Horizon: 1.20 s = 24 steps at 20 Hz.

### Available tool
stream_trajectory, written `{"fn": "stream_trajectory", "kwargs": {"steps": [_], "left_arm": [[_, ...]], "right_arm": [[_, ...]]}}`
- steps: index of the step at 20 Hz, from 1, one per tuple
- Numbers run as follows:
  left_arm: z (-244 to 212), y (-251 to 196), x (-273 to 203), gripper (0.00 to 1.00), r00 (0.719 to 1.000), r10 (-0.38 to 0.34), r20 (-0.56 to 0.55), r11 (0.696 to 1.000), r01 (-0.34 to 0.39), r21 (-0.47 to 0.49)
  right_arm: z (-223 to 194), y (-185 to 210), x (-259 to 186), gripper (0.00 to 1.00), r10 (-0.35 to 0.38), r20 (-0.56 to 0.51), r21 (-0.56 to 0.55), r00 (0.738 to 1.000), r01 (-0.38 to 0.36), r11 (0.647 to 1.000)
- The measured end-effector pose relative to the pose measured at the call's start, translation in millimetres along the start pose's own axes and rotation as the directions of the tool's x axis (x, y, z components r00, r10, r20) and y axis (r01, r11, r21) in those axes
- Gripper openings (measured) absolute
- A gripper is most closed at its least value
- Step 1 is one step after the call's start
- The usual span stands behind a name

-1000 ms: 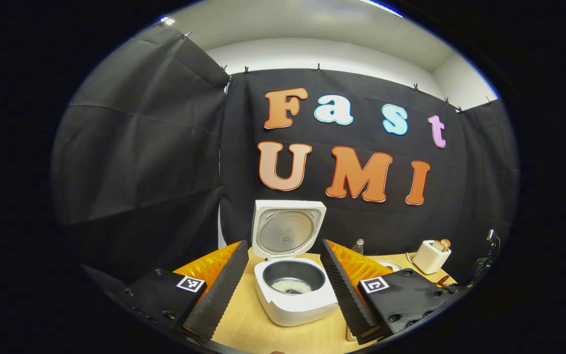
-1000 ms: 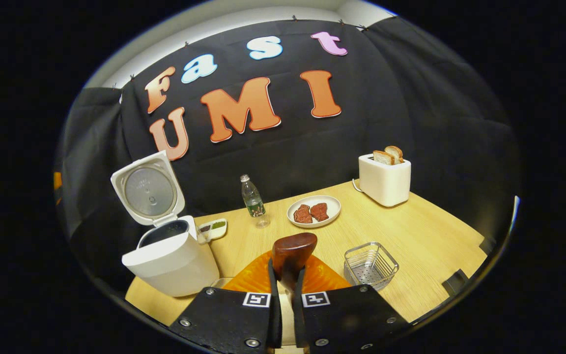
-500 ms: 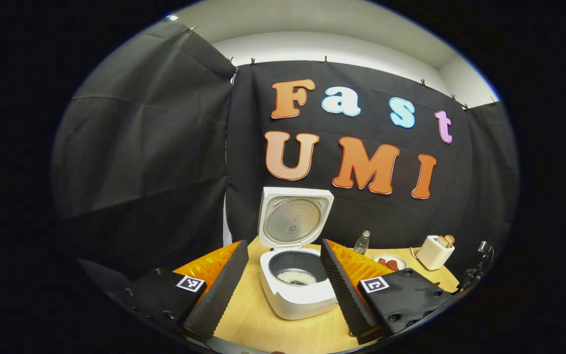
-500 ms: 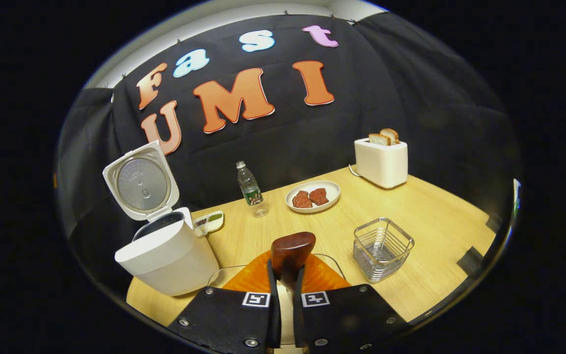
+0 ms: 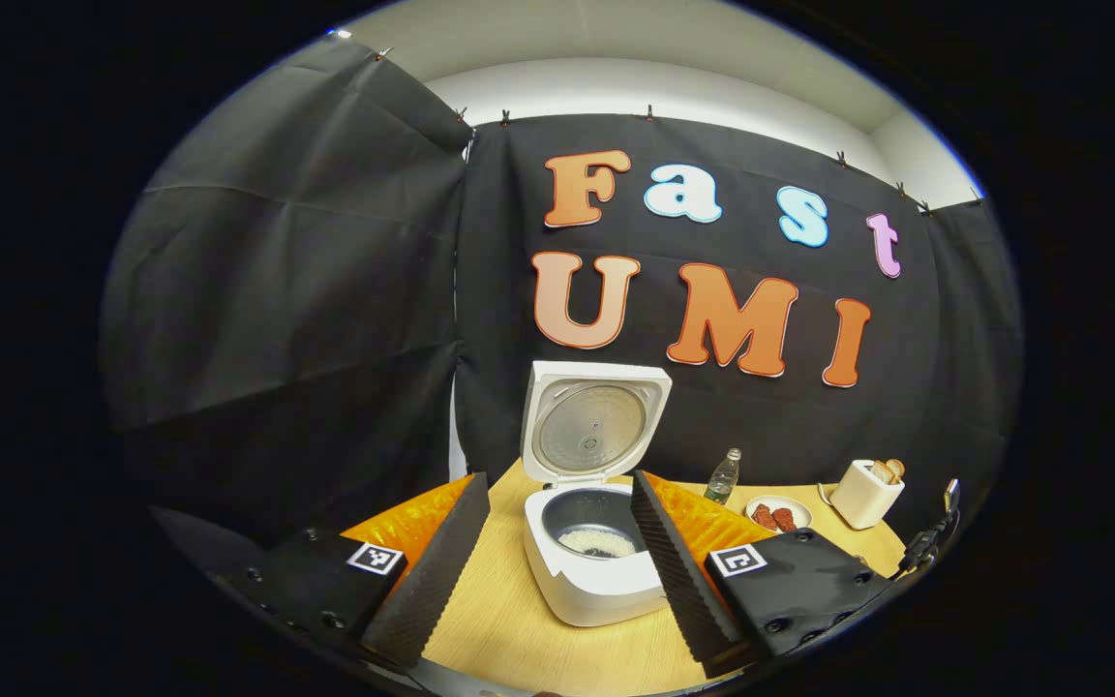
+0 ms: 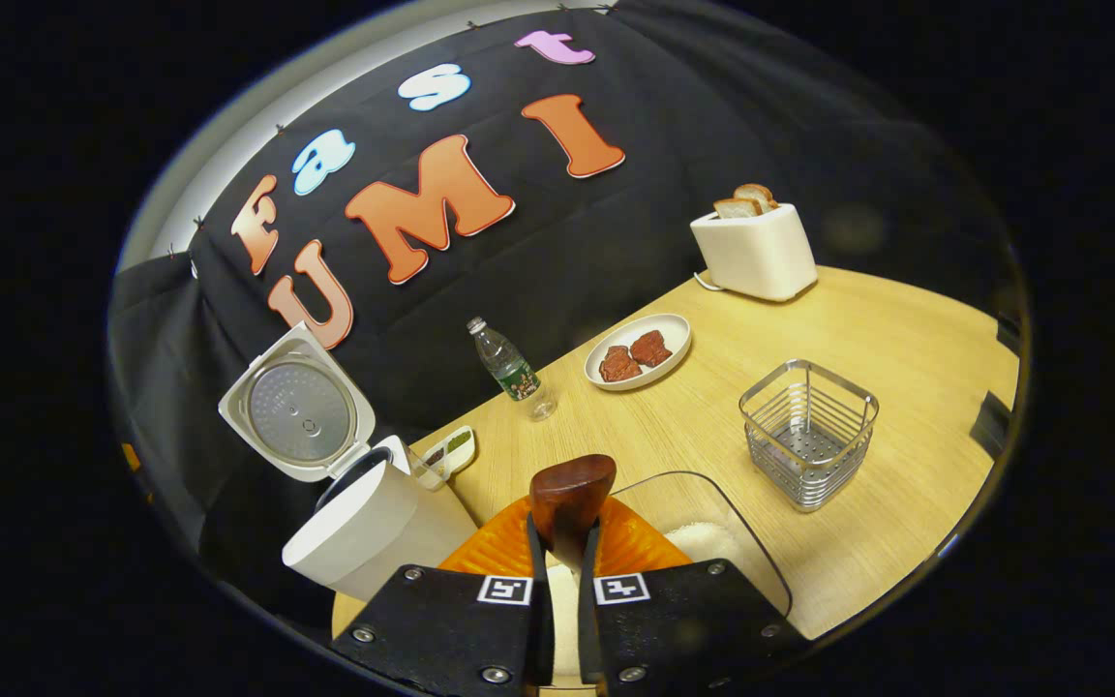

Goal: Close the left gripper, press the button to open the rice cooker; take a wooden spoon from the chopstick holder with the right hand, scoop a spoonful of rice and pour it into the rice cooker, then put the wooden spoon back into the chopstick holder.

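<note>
The white rice cooker (image 5: 588,590) stands open with its lid (image 5: 594,428) upright and a little rice in the pot (image 5: 596,543). My left gripper (image 5: 557,480) is open, its fingers wide apart in front of the cooker and touching nothing. My right gripper (image 6: 563,542) is shut on the dark wooden spoon (image 6: 572,492), whose bowl sticks up past the fingertips. Under it lies a clear glass container of rice (image 6: 712,538). The wire chopstick holder (image 6: 807,432) stands to the right, with the cooker (image 6: 374,528) to the left.
Along the back of the wooden table (image 6: 887,339) stand a water bottle (image 6: 509,368), a plate of meat (image 6: 637,350) and a white toaster with bread (image 6: 753,254). A small dish (image 6: 448,451) sits beside the cooker. The table's edge runs close on the right.
My right gripper has rolled and shifted with the spoon, so the rice container now shows under it and the chopstick holder sits farther right. The left gripper drifted slightly, staying open.
</note>
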<state>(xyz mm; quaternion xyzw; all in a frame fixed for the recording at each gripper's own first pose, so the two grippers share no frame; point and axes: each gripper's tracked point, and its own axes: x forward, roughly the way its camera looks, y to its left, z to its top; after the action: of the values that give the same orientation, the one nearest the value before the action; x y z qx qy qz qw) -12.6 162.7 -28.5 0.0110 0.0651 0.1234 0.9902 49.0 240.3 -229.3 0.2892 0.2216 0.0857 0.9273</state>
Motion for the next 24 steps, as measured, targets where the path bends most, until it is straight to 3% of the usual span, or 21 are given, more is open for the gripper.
{"fn": "stream_trajectory", "kwargs": {"steps": [4, 7, 11, 19, 24], "left_arm": [[0, 1, 2, 1.0, 1.0, 0.004, -0.002, 1.0, -0.004, -0.003], [0, 1, 2, 1.0, 1.0, 0.006, -0.001, 1.0, -0.006, 0.002], [7, -1, 1, 0.99, 1.0, 0.005, 0.013, 1.0, -0.005, 0.014], [15, -15, 3, 1.0, 0.999, -0.02, 0.035, 1.0, 0.019, 0.02], [12, -13, 1, 0.99, 0.999, -0.027, 0.028, 1.0, 0.027, 0.007]], "right_arm": [[-6, -3, 7, 0.09, 0.047, -0.043, 0.194, 0.998, -0.038, 0.98], [-12, -17, 13, 0.09, 0.069, -0.097, 0.389, 0.993, -0.026, 0.921], [-10, -34, 9, 0.09, 0.067, -0.149, 0.57, 0.987, 0.031, 0.821], [42, -35, -15, 0.09, 0.082, -0.084, 0.672, 0.993, -0.004, 0.741], [71, -12, -17, 0.09, 0.113, -0.061, 0.694, 0.992, -0.039, 0.719]]}}
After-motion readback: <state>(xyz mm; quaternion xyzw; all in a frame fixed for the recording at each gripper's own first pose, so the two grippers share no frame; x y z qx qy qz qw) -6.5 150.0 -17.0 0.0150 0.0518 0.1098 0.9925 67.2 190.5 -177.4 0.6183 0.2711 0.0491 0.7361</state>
